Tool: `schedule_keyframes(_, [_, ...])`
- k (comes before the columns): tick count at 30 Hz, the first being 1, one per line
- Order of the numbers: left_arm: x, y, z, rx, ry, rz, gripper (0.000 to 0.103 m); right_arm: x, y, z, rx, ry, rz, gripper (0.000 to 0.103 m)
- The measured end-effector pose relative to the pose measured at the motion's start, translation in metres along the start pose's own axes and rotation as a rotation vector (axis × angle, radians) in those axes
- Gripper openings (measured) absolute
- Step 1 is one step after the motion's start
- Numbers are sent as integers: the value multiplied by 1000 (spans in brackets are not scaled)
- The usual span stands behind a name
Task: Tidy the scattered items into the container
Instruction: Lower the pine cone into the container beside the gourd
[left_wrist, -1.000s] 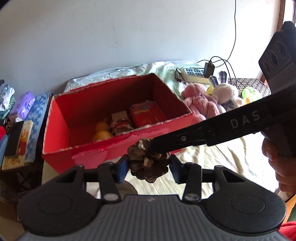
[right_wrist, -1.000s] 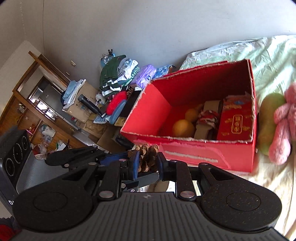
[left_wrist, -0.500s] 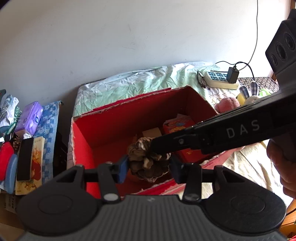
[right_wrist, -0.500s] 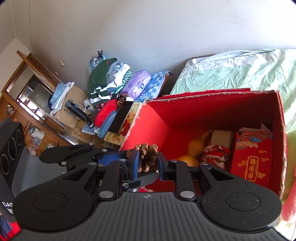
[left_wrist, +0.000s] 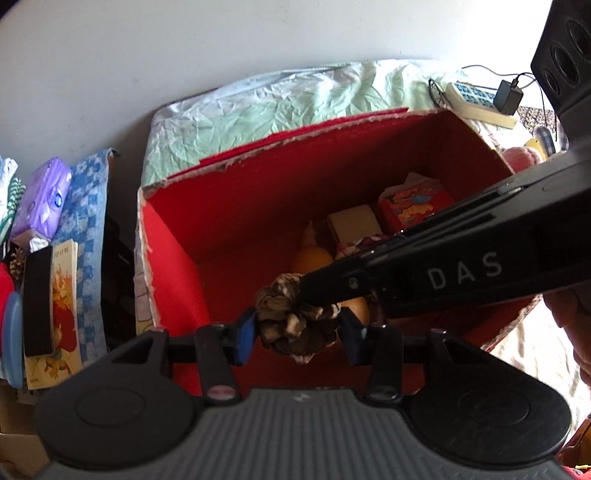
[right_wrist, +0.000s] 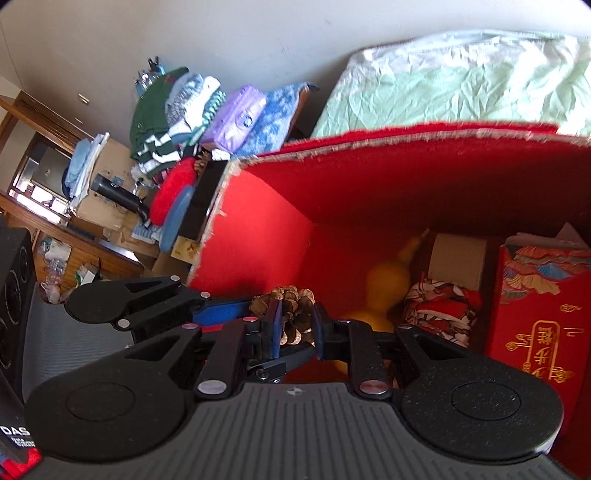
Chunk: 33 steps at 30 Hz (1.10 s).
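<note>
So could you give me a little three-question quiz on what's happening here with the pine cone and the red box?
1. True or false: both grippers grip the pine cone.
2. What hangs directly below the cone: A) the red box, B) the green sheet, C) the power strip?
3. Name the yellow thing lying in the box.

Key: 1 true, left gripper and right gripper; 2 A; 3 a gourd.

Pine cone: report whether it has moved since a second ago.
Yes. The pine cone, gripped by both grippers, has gone from outside the red box's near wall to over its inside.
</note>
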<state>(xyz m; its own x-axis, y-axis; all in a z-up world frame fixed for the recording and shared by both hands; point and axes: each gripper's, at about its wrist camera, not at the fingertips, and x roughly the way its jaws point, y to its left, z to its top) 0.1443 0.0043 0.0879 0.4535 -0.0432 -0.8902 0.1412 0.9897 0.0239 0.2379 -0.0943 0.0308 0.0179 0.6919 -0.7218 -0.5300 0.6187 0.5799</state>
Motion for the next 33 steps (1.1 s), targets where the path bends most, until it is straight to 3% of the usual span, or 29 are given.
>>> schedule_keyframes(7, [18,-8,-1,99,93,82,45,19,-12,8,36,95,0,17])
schedule_keyframes(13, [24,-17,2,140,139,91,38,28,-18,8,31,144,-16,12])
schedule_keyframes(21, [29,-8,8,100,213,37,38,31,-20,9,0,175,-3,15])
schedule_keyframes(25, [21,-8,10,117,215,41,46,34,-19,10,-11,178,4,19])
schedule_keyframes(33, [24,-5,14,98,244,25,49,36,-16,10,-28,180,16,24])
